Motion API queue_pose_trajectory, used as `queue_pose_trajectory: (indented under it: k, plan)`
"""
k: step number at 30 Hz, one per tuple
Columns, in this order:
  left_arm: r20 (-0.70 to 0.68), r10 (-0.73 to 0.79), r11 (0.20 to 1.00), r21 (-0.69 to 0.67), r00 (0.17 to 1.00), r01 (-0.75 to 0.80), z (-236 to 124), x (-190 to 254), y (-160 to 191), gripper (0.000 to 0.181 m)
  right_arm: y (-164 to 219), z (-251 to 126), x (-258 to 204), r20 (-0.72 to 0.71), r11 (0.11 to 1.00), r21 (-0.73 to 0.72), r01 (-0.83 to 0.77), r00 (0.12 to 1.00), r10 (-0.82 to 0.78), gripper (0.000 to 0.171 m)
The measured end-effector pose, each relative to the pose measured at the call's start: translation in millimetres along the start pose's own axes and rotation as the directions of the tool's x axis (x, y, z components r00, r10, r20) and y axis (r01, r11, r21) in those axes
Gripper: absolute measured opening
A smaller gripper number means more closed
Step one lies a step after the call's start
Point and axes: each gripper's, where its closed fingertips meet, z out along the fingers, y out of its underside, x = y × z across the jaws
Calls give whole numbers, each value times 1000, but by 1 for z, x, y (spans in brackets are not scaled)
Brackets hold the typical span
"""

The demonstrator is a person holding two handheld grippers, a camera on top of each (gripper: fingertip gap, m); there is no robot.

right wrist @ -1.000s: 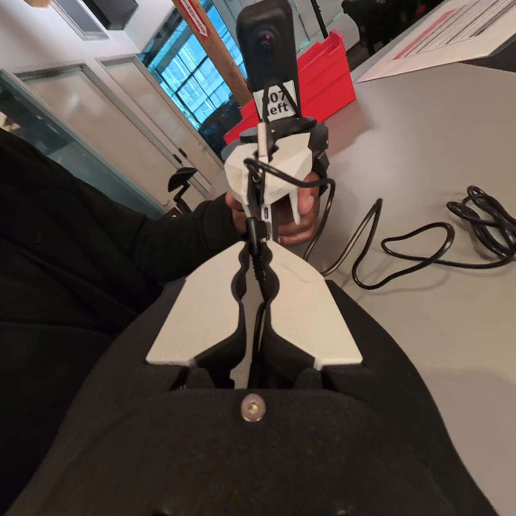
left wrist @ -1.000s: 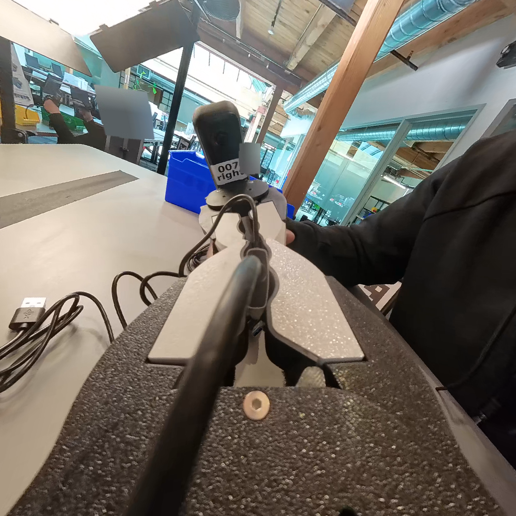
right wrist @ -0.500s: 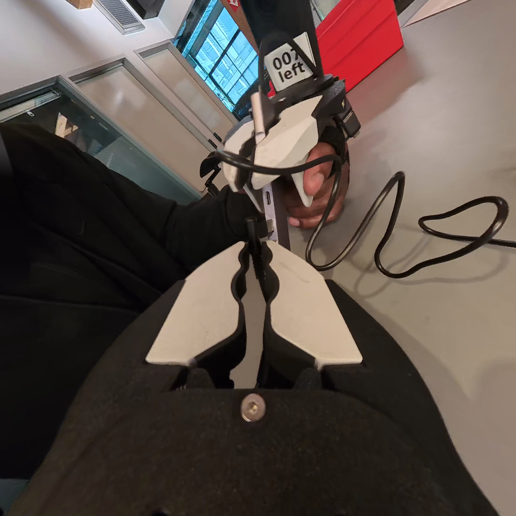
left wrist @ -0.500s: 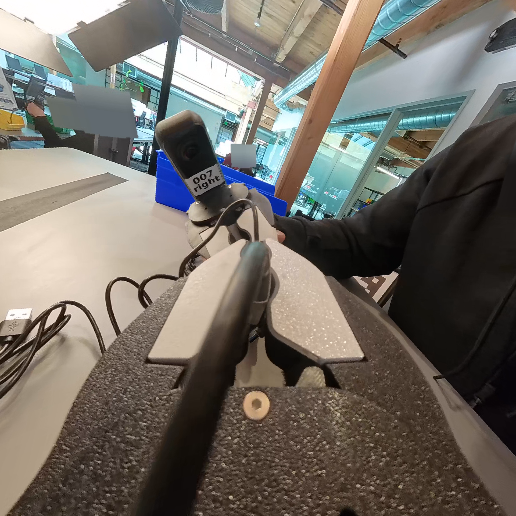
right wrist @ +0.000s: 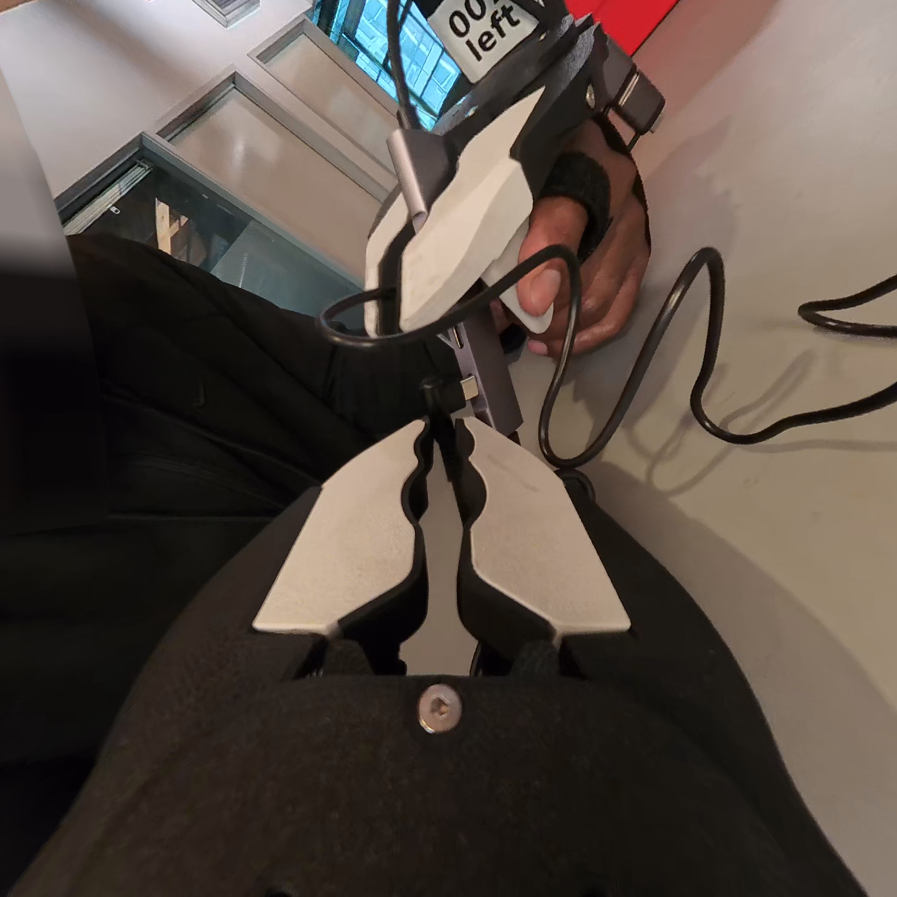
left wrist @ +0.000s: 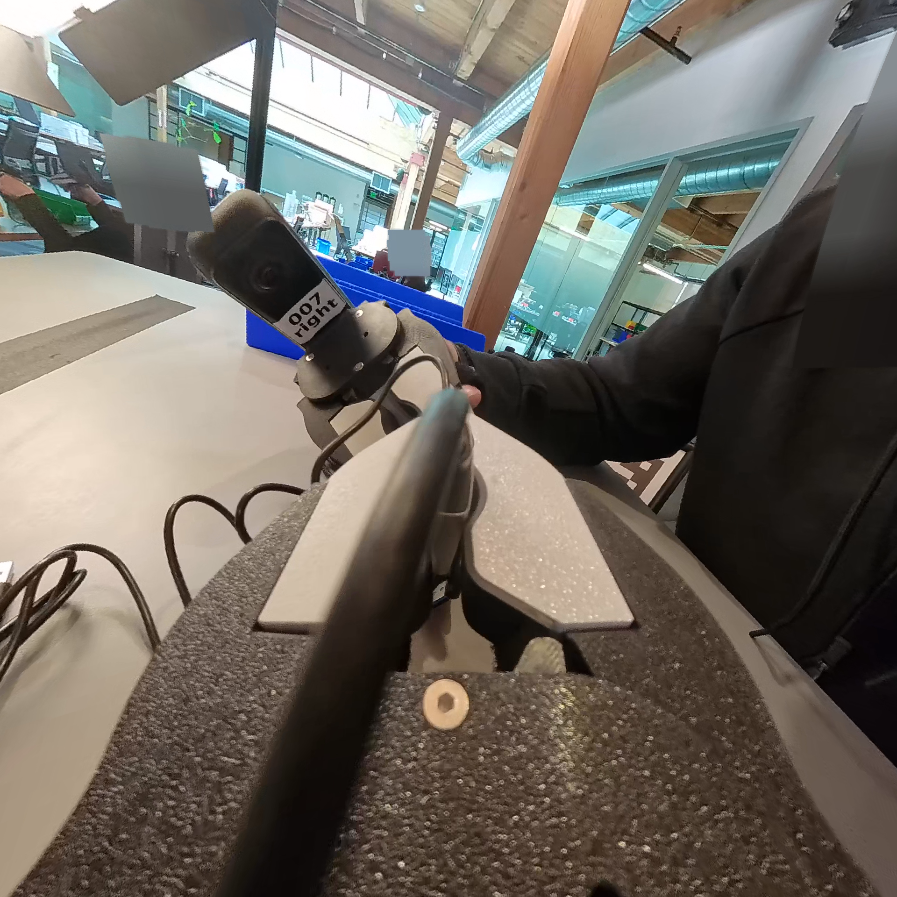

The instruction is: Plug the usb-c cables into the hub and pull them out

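Note:
My left gripper (left wrist: 461, 466) is shut on the grey hub (right wrist: 490, 378), which lies close to the left wrist camera as a dark blurred bar (left wrist: 388, 558). My right gripper (right wrist: 444, 429) is shut on a black usb-c cable plug (right wrist: 439, 395). The plug's silver tip (right wrist: 468, 387) shows right at the hub's side; I cannot tell whether it is partly in a port. Both grippers are held above the grey table (right wrist: 776, 509), fingers facing each other. The cable (right wrist: 563, 349) loops from the plug down to the table.
More black cable lies coiled on the table (left wrist: 63, 582) and trails off to the right (right wrist: 849, 330). A blue bin (left wrist: 272, 330) and a red bin (right wrist: 645, 19) stand at the far table edges. The person's dark sleeve (left wrist: 631, 398) and hand (right wrist: 597, 272) are close by. About 4 centimeters separates my left fingertips from my right.
The two grippers have tilted against each other and the hub now stands slanted. The plug's silver tip, hidden at the hub before, now shows.

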Motion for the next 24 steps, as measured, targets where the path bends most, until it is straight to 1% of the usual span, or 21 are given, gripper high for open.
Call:
queue_pose_trajectory:
  k: [7,14,20,24]
  plan:
    - [-62,-18,1000,7,998,19,3,9,1,8,3,-1,-3,63,1000,-11,-13,998,14,8]
    - [-100,-27,1000,-7,995,26,10,15,4,10,16,7,-11,113,995,-95,31,993,-20,8]
    - [-150,-20,1000,-6,989,19,11,24,5,9,18,6,-14,157,995,-100,22,988,-6,8]
    - [-188,-17,1000,-10,982,15,12,31,6,5,18,6,-13,153,995,-99,14,988,1,8]
